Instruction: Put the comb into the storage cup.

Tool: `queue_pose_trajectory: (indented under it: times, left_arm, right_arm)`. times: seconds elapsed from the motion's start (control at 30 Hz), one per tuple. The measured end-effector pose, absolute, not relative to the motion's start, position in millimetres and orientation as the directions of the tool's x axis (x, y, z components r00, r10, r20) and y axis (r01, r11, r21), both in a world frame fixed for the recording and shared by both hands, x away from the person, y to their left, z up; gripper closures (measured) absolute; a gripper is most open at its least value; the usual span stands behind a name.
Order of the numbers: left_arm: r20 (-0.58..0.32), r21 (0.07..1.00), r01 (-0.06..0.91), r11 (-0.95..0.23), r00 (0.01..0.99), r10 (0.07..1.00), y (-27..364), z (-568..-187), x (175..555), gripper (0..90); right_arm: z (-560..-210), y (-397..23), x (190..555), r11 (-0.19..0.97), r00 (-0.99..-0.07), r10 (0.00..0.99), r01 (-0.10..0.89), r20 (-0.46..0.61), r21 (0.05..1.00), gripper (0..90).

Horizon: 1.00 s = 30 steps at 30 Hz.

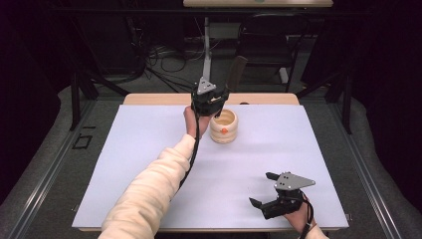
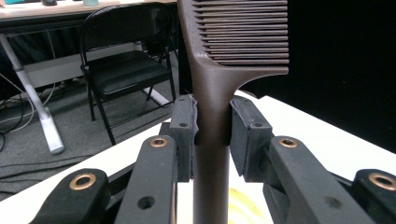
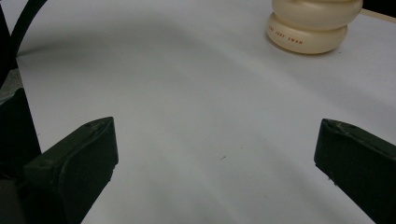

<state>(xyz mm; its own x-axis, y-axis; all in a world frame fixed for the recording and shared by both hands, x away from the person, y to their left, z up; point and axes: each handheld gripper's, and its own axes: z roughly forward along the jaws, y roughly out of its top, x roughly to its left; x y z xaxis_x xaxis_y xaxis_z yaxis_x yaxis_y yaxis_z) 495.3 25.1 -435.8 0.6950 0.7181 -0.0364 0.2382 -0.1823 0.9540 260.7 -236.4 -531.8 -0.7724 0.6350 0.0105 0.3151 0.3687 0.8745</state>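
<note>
My left gripper (image 1: 219, 98) hangs just above and left of a cream ribbed cup (image 1: 224, 126) at the back middle of the white table. It is shut on the handle of a dark brown comb (image 2: 212, 112), whose toothed head (image 2: 243, 32) points up and away; the comb (image 1: 236, 72) rises behind the cup in the high view. Both pads (image 2: 184, 135) press the handle from the sides. My right gripper (image 1: 263, 188) rests near the front right corner of the table, open with nothing between its jaws. Its own view has the cup (image 3: 313, 23) far off at the top right.
The white table top (image 1: 149, 149) has a wooden strip (image 1: 149, 98) along its back edge. A black folding chair (image 2: 123, 65) and a white desk leg (image 2: 32, 102) stand on the floor behind the table. Cables lie on the floor beyond.
</note>
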Motion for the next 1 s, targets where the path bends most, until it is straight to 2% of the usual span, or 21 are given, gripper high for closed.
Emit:
queue_pose_trajectory:
  times: [1.0]
  left_arm:
    - [-0.101,0.952,0.277,-0.132,0.688,0.719,23.4,-461.5,502.8,72.1]
  right_arm:
    - [-531.9,-236.5,260.4,0.369,-0.773,0.634,0.315,0.011,0.875,0.0]
